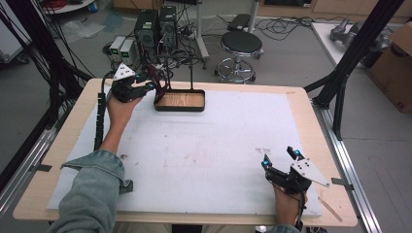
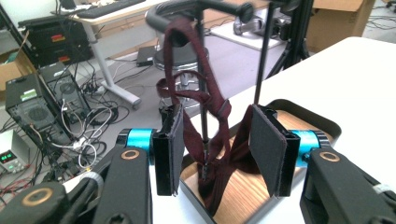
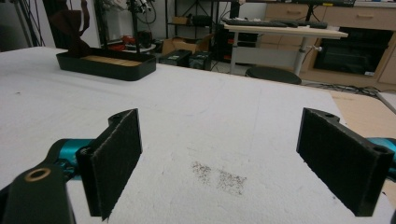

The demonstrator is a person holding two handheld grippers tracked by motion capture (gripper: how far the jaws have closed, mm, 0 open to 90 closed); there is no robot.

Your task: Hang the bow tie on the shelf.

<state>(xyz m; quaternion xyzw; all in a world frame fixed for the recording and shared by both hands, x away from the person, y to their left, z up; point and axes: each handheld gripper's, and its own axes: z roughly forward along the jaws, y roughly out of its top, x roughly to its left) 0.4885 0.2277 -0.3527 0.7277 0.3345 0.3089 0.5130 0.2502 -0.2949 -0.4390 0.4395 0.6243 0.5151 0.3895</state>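
Hanging loose between the left gripper jaws, dark red strap untouched; right gripper wide open, lower right.

The high view looks forward and down over the whole table. The left gripper view sits close to the stand and maroon strap. The right gripper view faces level across the table, the tray upper left. All three share the tray.
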